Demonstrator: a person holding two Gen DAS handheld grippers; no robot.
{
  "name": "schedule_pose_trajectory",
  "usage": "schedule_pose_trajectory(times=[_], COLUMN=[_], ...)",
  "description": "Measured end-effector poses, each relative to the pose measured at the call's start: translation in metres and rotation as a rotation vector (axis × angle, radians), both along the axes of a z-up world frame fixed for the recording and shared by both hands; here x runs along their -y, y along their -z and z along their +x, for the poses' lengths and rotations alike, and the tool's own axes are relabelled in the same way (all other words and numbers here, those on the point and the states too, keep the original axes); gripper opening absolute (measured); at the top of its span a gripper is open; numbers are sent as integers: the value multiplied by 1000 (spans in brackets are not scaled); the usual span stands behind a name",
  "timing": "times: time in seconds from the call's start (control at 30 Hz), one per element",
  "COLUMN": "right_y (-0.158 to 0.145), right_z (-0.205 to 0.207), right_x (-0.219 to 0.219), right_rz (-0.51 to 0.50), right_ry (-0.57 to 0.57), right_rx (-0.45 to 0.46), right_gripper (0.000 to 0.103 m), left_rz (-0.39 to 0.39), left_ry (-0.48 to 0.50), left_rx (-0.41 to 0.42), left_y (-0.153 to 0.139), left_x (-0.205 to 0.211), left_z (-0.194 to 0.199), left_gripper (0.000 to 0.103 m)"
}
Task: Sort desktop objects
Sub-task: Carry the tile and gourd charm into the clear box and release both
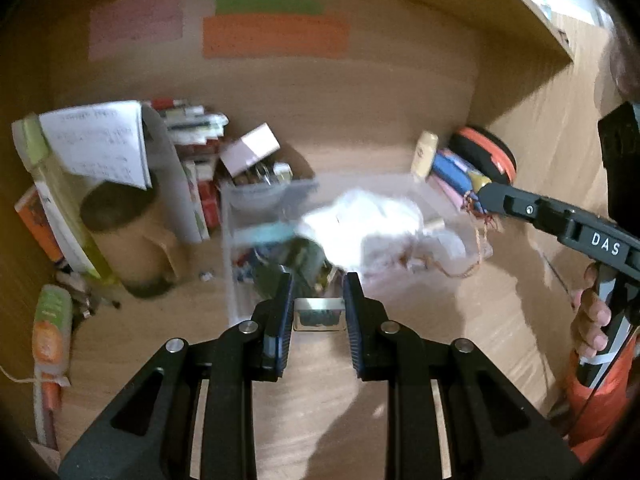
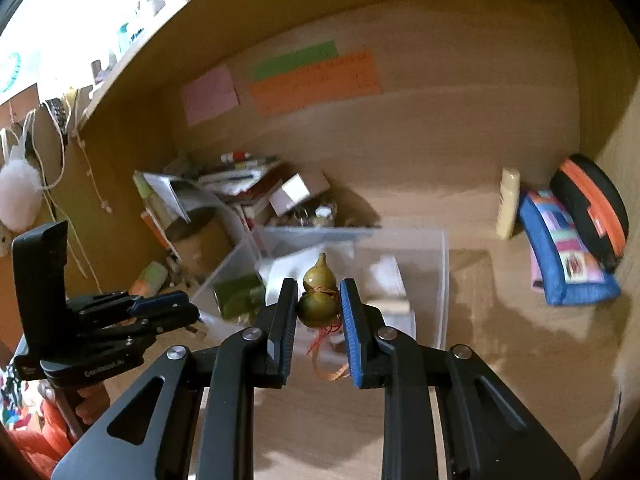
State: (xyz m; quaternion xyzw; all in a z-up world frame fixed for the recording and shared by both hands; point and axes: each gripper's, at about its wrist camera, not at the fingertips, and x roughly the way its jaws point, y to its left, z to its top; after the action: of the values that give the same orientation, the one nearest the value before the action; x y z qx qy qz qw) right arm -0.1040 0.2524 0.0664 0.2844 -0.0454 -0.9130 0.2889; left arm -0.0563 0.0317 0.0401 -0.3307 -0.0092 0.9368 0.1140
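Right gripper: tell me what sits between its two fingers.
A small green gourd with an orange cord, clamped between the right gripper pads, shown in the right wrist view.

Colours here: olive-green gourd (image 2: pixel 319 298) with an orange-red cord, shiny silver little tin (image 1: pixel 319 314), blue pads (image 2: pixel 352 332) on black grippers. Clear plastic box (image 2: pixel 442 280), wood-tone desk (image 2: pixel 500 360). Pink, green and orange sheets (image 2: pixel 316 82) on the back wall, blue patchwork pouch (image 2: pixel 564 248), black-and-orange case (image 2: pixel 592 204).
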Motion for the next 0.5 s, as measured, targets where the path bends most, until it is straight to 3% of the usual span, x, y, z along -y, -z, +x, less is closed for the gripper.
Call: schedule_pose_trajectory(times=[0.17,0.5], right_y=[-3,37], right_z=[-13,-35], right_x=[6,13], right_rz=[4,77], right_ry=[6,-5], right_rx=[-22,104], right_gripper=[20,20], left_rz=[25,7], left_ry=[-14,47], left_rx=[-26,10], left_y=[-11,1], left_x=[5,-21], left_z=[-11,-34], left_gripper=[24,24])
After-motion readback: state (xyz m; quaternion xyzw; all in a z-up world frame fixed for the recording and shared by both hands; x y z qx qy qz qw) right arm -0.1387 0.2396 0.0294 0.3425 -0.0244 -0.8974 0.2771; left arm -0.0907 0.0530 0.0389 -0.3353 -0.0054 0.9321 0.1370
